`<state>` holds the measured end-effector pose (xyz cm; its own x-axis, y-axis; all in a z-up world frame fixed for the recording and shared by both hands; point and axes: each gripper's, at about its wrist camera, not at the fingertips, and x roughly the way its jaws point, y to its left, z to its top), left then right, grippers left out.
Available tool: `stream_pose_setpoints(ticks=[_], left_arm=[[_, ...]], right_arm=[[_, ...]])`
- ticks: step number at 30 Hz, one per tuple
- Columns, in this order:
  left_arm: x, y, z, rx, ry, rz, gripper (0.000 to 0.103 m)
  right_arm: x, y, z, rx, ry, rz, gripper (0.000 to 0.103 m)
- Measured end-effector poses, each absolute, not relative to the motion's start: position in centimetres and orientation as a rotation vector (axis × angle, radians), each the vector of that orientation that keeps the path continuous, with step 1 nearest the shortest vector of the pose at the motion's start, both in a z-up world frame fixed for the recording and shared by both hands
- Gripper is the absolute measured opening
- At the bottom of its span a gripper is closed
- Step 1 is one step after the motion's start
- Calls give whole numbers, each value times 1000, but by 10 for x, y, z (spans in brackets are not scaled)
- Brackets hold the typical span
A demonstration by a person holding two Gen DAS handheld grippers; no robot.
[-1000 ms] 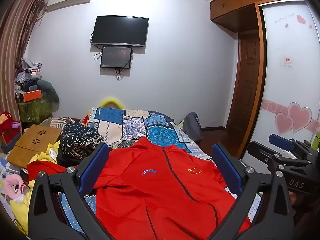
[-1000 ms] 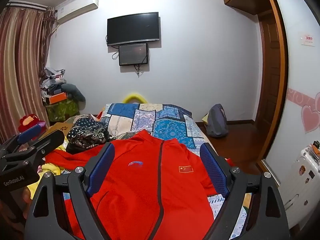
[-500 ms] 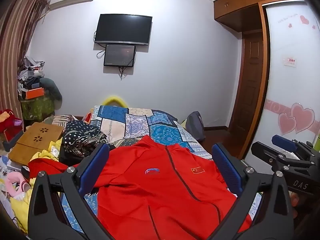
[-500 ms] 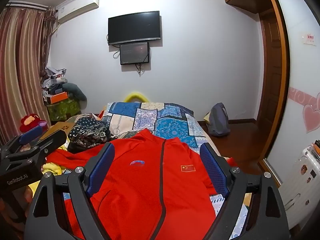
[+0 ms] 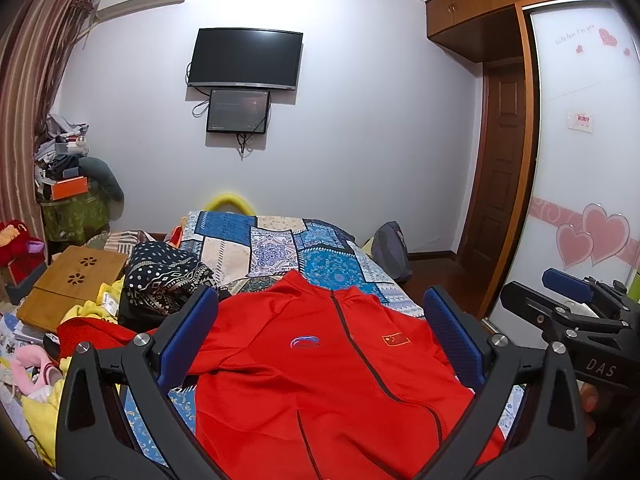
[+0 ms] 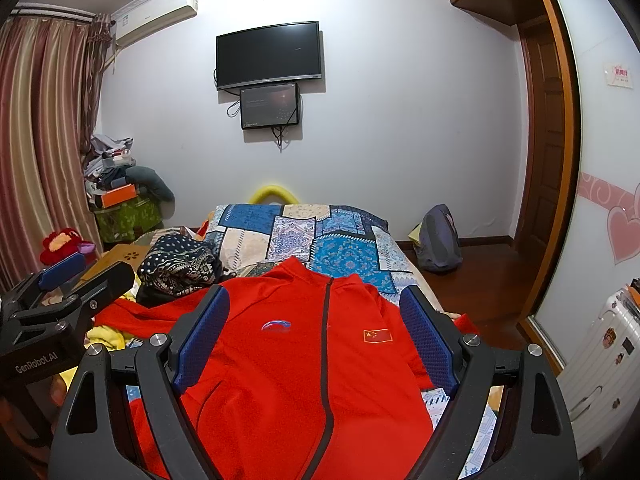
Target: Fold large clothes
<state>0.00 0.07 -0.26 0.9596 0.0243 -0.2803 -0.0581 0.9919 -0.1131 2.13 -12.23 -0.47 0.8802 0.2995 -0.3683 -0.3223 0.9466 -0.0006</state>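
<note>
**Red jacket laid flat, both grippers wide and waiting**

Red fabric fills the near view: one jacket (image 6: pixel 304 360) lies face up on the bed (image 6: pixel 344 256), zipped, collar pointing away, one sleeve trailing off to the left. Over the last second almost nothing has changed; both views have only drifted a little, and the jacket lies just as it did. My reading is that folding has not begun and a first grab is being lined up. Two grippers hover above the hem, the left gripper (image 5: pixel 320 344) and the right gripper (image 6: pixel 316 340), both spread wide with nothing between their pads. Farther off sit one patterned bundle (image 6: pixel 180 268), one backpack (image 6: pixel 438 240) on the floor, and two screens on the wall.
</note>
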Motion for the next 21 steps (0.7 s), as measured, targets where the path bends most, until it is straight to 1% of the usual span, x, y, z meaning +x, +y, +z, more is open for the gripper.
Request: stream_pose_setpoints(ticks=[21], left_arm=[[4,0,-2,-125,290,40,103]], right_arm=[[20,-118,-6,-60,378,324,85]])
